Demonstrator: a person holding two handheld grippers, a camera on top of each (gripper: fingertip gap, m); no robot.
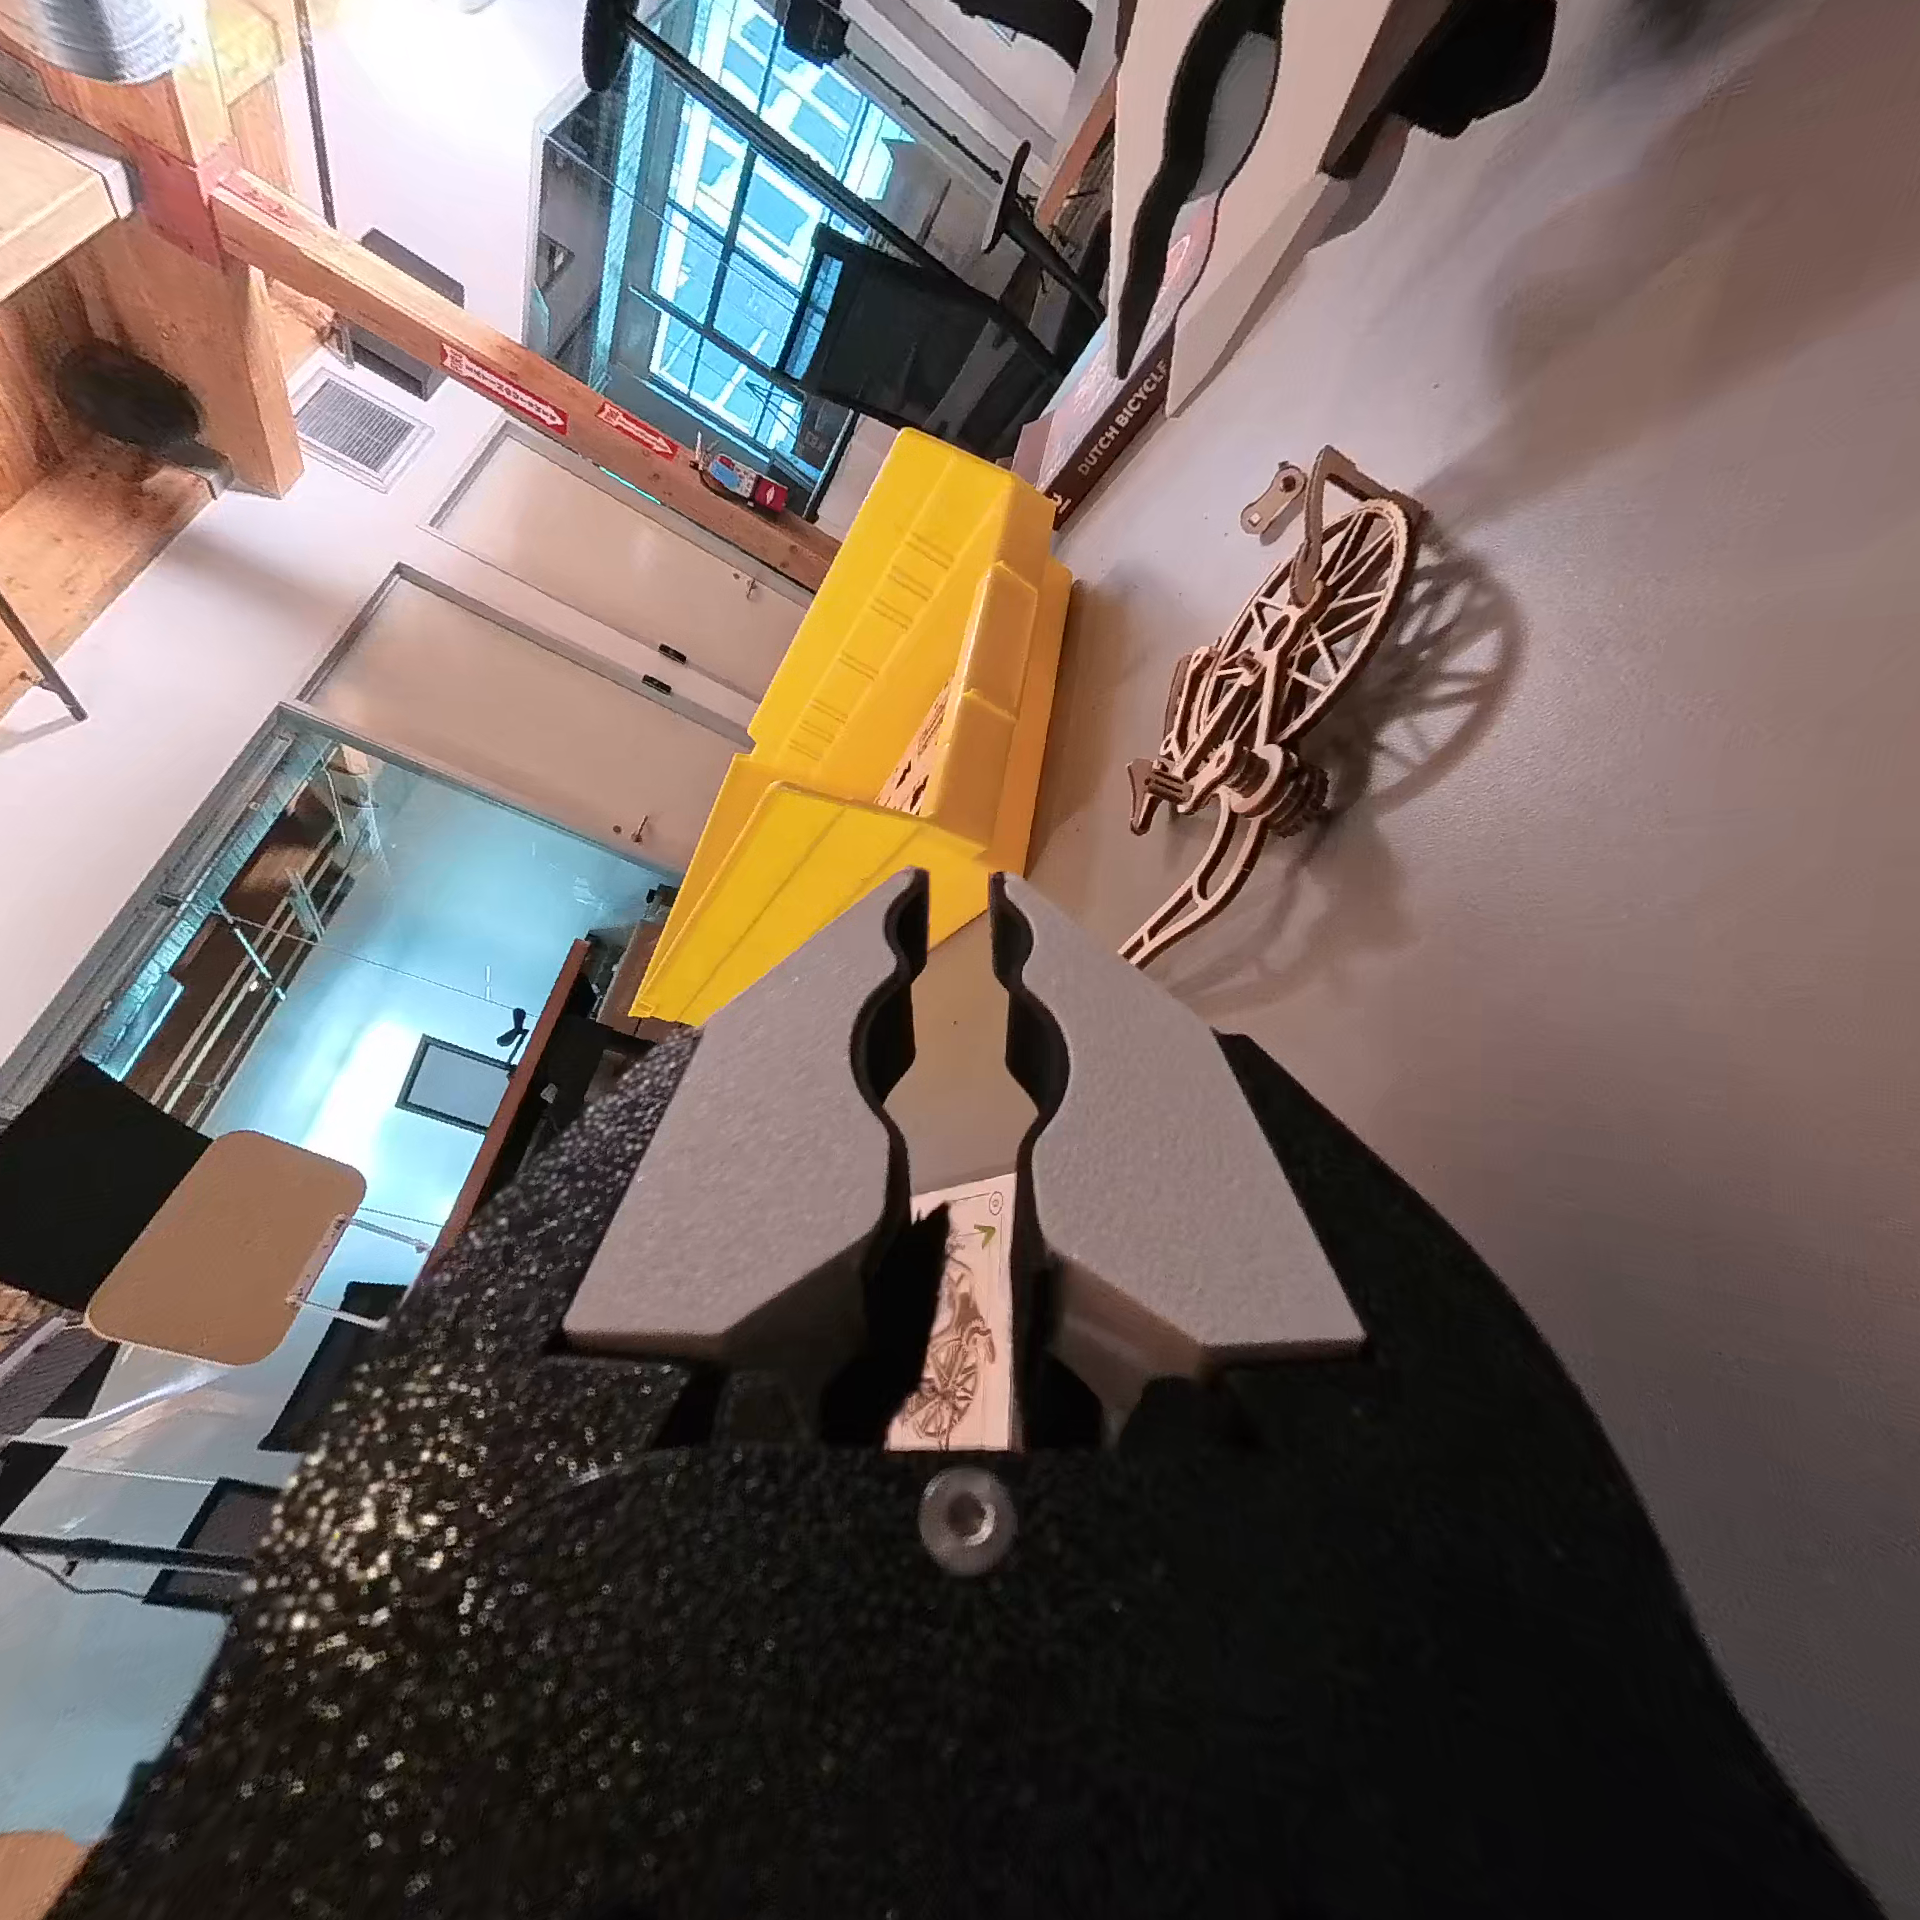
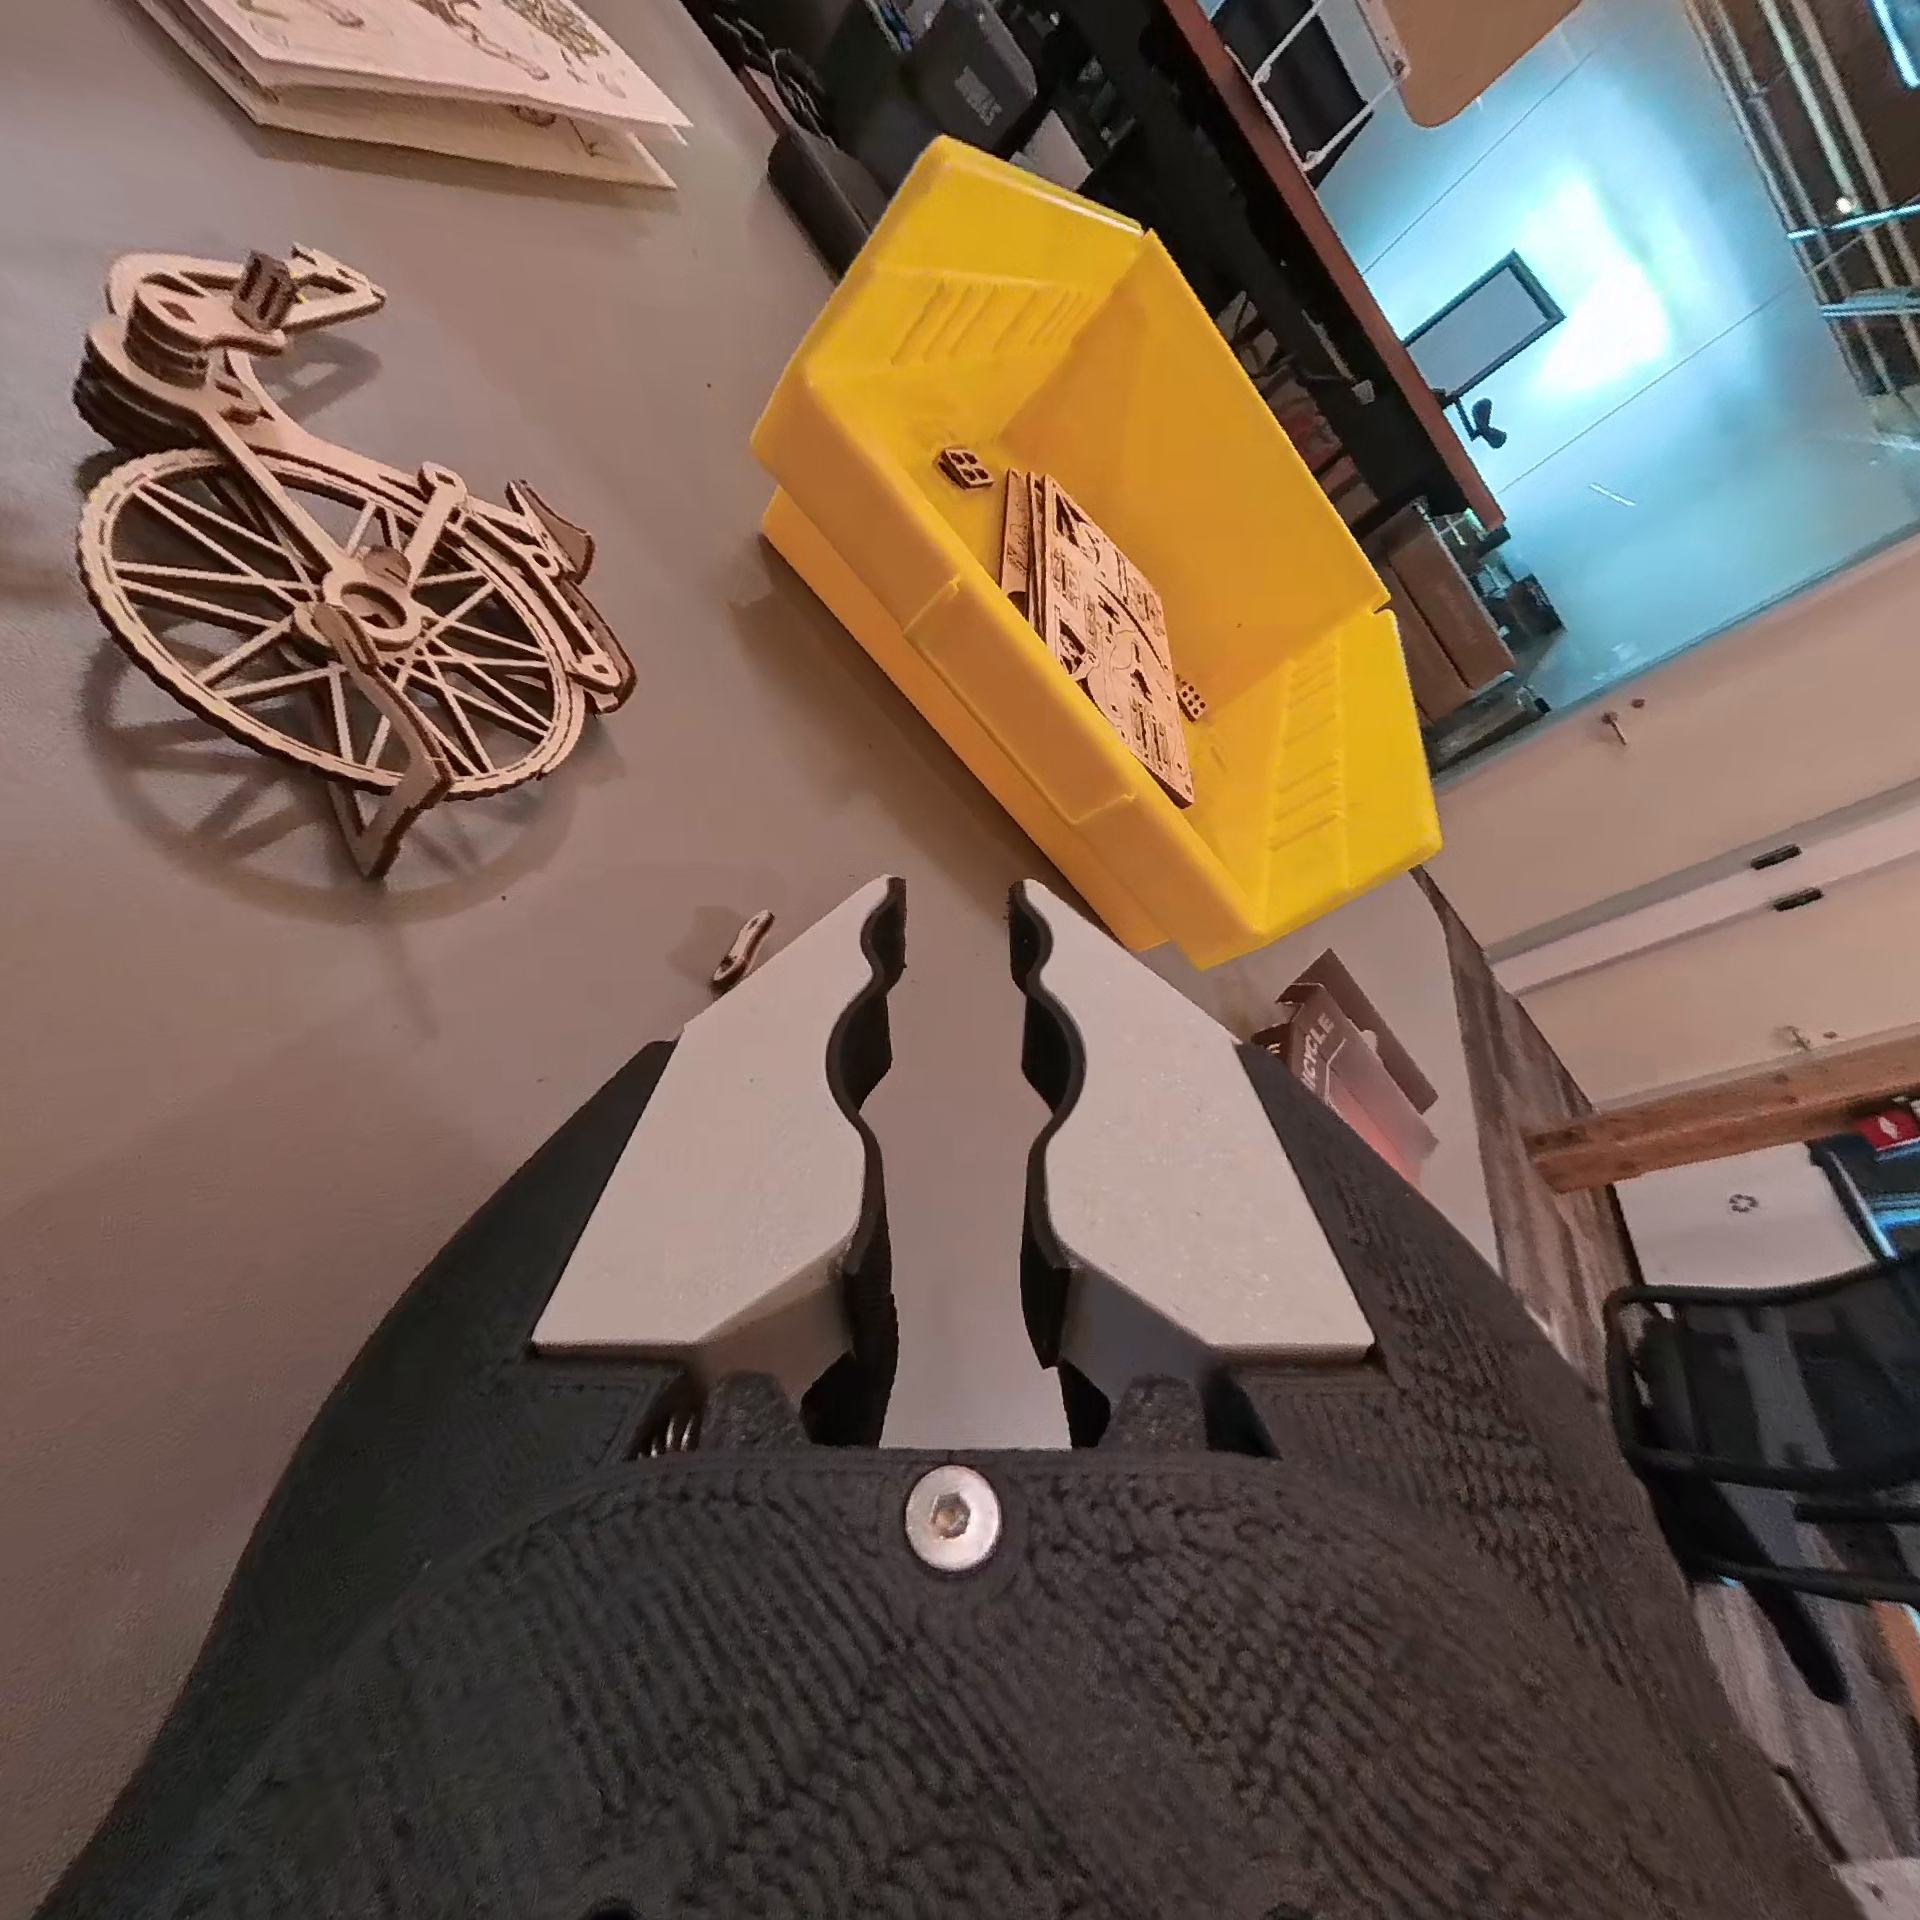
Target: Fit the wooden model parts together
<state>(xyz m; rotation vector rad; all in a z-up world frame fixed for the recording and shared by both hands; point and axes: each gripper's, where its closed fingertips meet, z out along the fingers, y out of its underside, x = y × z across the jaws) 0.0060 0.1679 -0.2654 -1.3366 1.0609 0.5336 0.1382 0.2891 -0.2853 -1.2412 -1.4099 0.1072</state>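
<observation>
A partly built wooden bicycle model [image 2: 343, 592], a spoked wheel with frame pieces, lies on the grey table [image 2: 260, 1091]. It also shows in the left wrist view [image 1: 1278, 707]. A small loose wooden piece [image 2: 743, 945] lies just left of my right gripper's tip, and it shows beside the wheel in the left wrist view [image 1: 1273, 504]. My right gripper [image 2: 956, 904] is open and empty above the table. My left gripper [image 1: 961, 894] is narrowly open and empty, pointing at the yellow bin [image 1: 862, 665]. The right gripper shows at the top of the left wrist view [image 1: 1195, 177].
The yellow bin [image 2: 987, 665] holds wooden part sheets [image 2: 1101, 623] and small bits. An instruction booklet [image 2: 416, 83] lies beyond the model and shows under my left gripper [image 1: 966, 1330]. A brown box [image 2: 1340, 1049] stands near the table edge. A black chair [image 2: 1766, 1455] is beside the table. The tips of one gripper are about 20 cm away from the tips of the other. The small loose wooden piece [image 2: 743, 945] lies some 4 cm from my right tips, 20 cm from my left tips.
</observation>
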